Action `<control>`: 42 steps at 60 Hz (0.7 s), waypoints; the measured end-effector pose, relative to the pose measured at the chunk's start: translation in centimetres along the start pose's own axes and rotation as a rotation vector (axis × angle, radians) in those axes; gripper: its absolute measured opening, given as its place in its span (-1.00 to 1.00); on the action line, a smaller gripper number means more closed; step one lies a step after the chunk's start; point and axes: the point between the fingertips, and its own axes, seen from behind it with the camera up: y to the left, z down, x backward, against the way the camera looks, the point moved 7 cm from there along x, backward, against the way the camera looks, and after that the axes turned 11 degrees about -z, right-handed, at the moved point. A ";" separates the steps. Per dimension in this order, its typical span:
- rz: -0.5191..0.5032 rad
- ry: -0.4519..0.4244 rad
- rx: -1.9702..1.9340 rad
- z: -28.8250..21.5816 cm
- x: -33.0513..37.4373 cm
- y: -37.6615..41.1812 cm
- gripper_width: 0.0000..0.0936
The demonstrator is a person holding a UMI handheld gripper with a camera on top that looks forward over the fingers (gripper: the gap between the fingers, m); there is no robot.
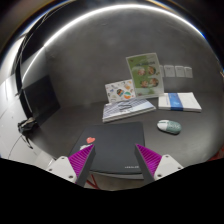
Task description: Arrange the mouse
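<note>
A pale grey-green mouse [169, 126] lies on the grey table [70, 105], ahead and to the right of my fingers. A dark grey mouse pad [118, 146] lies between and just ahead of the fingers. My gripper [116, 163] is open and empty above the near edge of the pad. Its purple pads [80, 160] show at both sides, wide apart.
A small red thing [90, 141] lies by the pad's left edge. Beyond the pad stand leaflets [127, 97] and a green printed card [146, 72]. A white and blue folded cloth [180, 101] lies at the far right. A black monitor [40, 96] stands at the left.
</note>
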 end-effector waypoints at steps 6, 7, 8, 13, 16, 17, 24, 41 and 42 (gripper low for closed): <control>0.085 0.012 -0.025 0.6 -0.5 -1.1 0.74; 0.104 0.018 -0.028 0.8 -0.5 -1.3 0.74; 0.125 0.025 -0.031 0.9 -0.5 -1.7 0.74; 0.217 0.042 -0.018 1.1 -0.1 -3.9 0.75; 0.276 0.046 0.011 1.0 0.2 -5.8 0.75; 0.295 0.046 0.022 1.0 0.2 -6.5 0.75; 0.427 0.060 0.077 1.2 0.1 -12.3 0.74; 0.426 0.123 0.128 -0.8 -3.3 -22.9 0.74; 0.408 0.122 0.121 -1.0 -3.6 -23.1 0.74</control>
